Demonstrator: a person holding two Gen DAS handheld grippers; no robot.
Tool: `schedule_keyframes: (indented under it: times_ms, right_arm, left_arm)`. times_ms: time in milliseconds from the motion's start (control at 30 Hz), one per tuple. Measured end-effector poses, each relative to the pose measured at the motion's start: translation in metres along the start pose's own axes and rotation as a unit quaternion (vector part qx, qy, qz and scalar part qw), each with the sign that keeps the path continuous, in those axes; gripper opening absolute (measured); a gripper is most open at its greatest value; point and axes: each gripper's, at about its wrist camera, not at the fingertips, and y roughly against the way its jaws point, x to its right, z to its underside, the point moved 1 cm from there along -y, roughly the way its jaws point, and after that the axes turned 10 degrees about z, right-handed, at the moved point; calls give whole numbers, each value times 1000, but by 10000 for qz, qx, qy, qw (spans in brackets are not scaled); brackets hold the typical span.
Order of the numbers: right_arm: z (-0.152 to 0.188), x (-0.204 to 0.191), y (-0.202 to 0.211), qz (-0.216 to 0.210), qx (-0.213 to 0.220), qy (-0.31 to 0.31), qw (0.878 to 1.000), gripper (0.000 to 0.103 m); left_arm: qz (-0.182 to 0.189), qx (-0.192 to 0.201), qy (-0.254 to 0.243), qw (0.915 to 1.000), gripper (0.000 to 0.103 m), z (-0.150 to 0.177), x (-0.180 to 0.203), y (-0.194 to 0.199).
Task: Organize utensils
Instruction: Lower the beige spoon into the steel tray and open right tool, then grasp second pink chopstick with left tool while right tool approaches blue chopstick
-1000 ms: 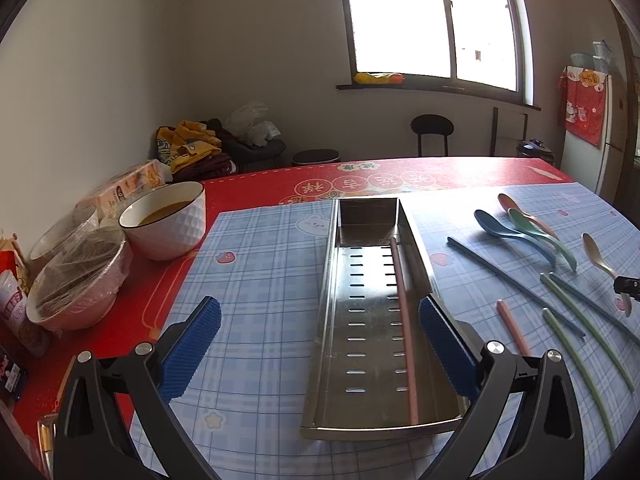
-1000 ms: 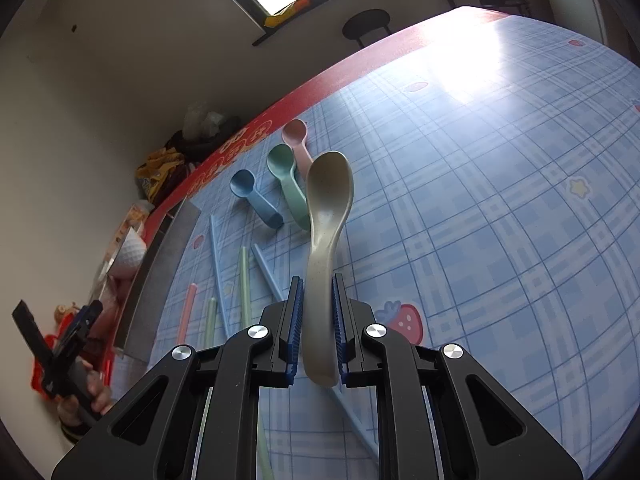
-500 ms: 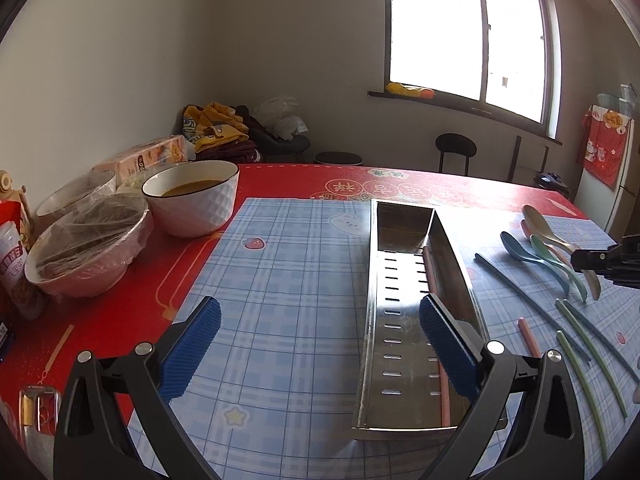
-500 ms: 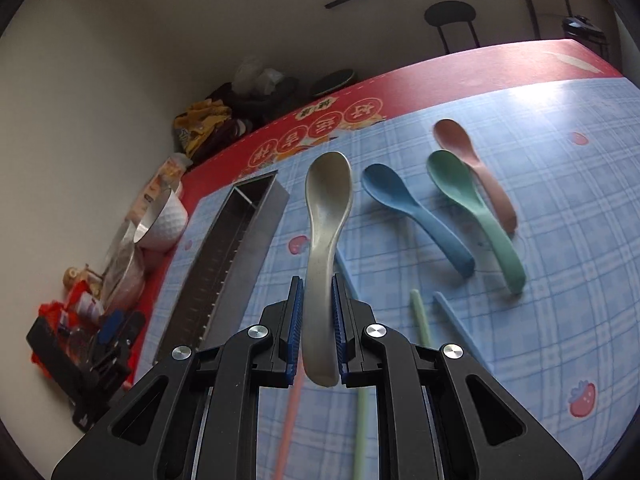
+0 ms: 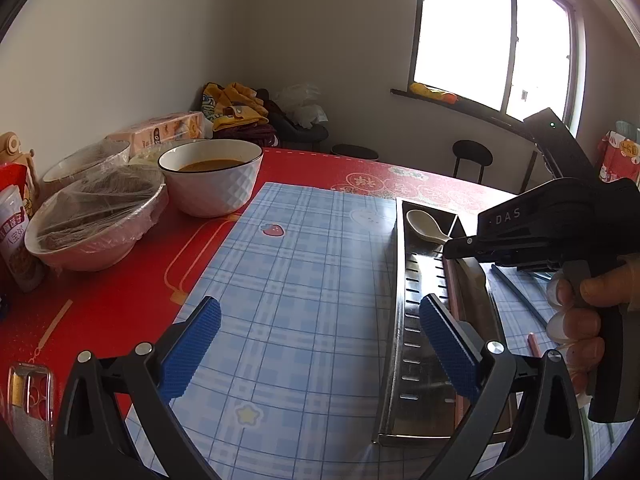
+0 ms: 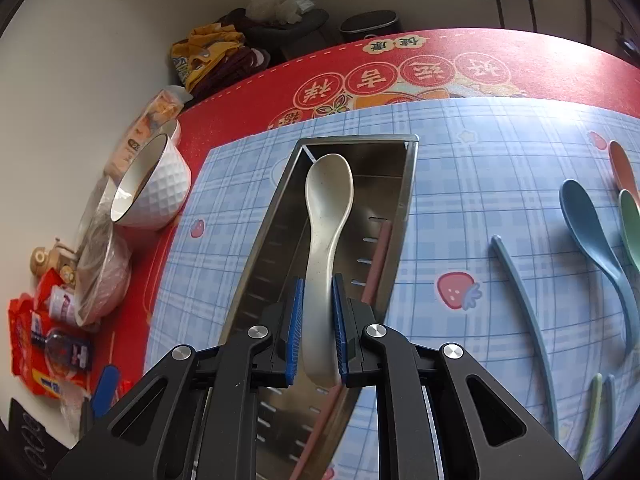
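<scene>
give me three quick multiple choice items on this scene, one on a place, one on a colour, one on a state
1. Where is the bowl end of the beige spoon?
A. over the far end of the metal tray
B. inside the white bowl
C. beside the blue spoon on the mat

2. What colour is the chopstick lying in the tray?
A. green
B. pink
C. black

3. What state is the right claw in?
A. wide open and empty
B. shut on a chopstick
C. shut on the beige spoon's handle

Answers:
1 A, the spoon's bowl shows above the tray's far end in both views.
2 B, a pink stick lies along the tray's slotted floor.
3 C, the blue pads press on both sides of the handle.
</scene>
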Motion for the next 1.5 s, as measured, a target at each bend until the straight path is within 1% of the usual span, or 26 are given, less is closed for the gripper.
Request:
schedule_keyframes:
  times_ms: [267,367,433,467,533,633,733,833,900,967,1067,1133,1200,1333,1433,1500]
  right_arm:
    - [-3,-9,-15,245,-72,9,9997,15]
    - [-5,-10,-14,98,-72,-13,9999,16]
    - [-6,-9,-9,53,-25,28,10000,22]
    - [-6,-7,-5,39,29,63,10000,23]
    - [-4,-3,9,45,205,189,9996,23]
    - [2,8,35,129,592,472,9970,23]
    - [18,26,64,168,1056,884,9903,23]
    - [42,55,91,277,1502,1316,9795,23]
    - [61,77,108,394,1764,1486,9722,23]
    - [77,101,121,549,1929,1501,9681,23]
    - [98,137,138,672,2026,1276,9686,23]
    - [111,159,146,728,2051,1086,9700,23]
    - [122,180,150,807,2031,925,9714,23]
    - [137,213,148,922,1895,617,9756,23]
    - [146,227,146,978,1890,508,9758,23]
    - [151,231,144,1034,1893,515,9751,23]
  left_arm:
    - [8,-29,-56,10000,97,1,3,-2]
    - [24,-32,-43,10000,97,2,3,-2]
    - [61,30,-83,9999,97,2,4,-1]
    - [61,47,-124,9999,97,2,6,0]
    - [69,63,-196,9998,97,3,9,0]
    - [81,104,-270,9995,97,4,12,1]
    - [99,132,-284,9995,97,4,12,1]
    - [102,151,-288,9994,97,4,13,2]
    - [98,159,-310,9993,97,5,14,3]
    - [46,165,-352,9992,97,5,16,3]
    - [-67,116,-436,9990,93,5,21,3]
    - [-117,11,-574,9983,81,5,28,5]
    - [24,-37,-650,9979,76,6,37,14]
    - [477,81,-724,9962,66,11,66,47]
    - [941,17,-905,9914,60,18,98,64]
    - [1174,-105,-1070,9872,60,26,121,69]
